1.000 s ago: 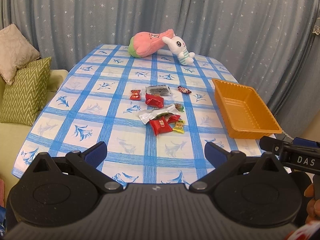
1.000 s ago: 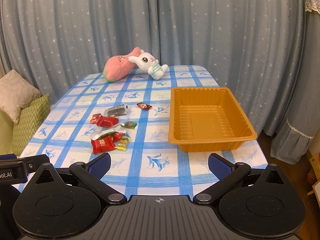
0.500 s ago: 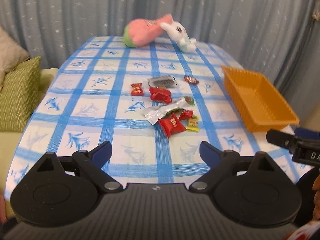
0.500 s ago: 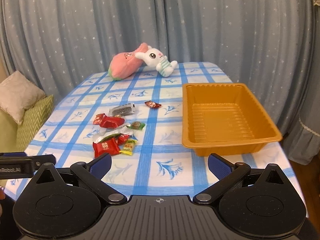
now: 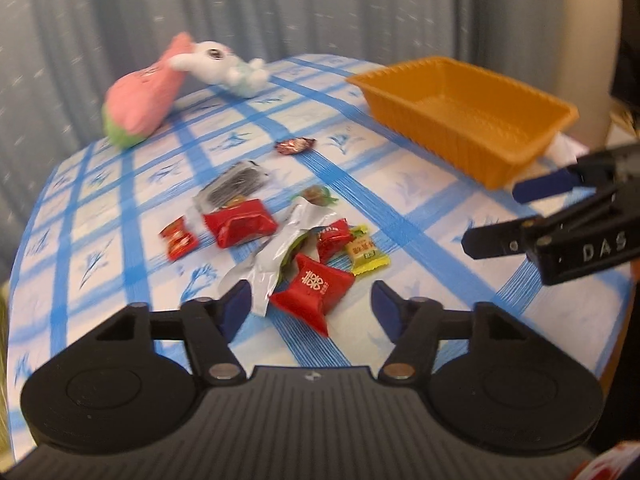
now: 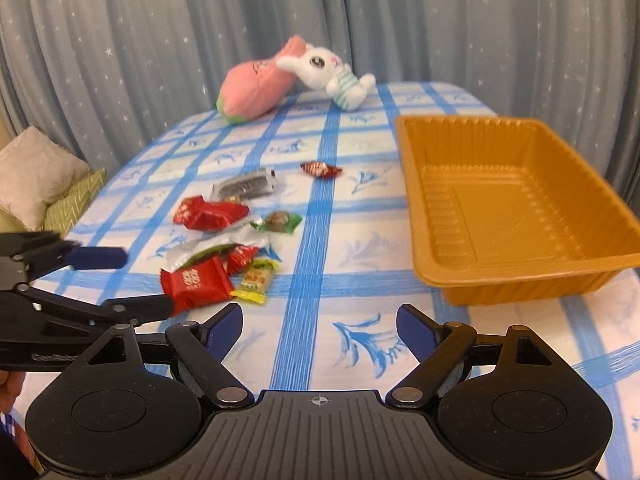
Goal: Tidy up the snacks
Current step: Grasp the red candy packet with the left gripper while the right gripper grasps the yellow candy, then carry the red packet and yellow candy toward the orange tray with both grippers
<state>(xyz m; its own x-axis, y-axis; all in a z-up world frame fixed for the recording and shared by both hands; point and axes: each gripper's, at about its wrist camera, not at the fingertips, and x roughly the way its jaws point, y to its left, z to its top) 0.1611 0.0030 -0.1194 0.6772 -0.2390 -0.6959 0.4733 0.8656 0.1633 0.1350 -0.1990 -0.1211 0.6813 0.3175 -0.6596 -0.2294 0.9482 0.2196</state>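
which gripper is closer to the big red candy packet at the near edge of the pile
Left. The left gripper has its closing jaws on either side of the red candy packet, not yet pressing it. The right gripper hangs further right over bare tablecloth, jaws closing on nothing.

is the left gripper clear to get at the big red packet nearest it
Probably yes: the left gripper has its closing jaws either side of the big red packet, pads apart from it; only the silver wrapper crowds its left pad.
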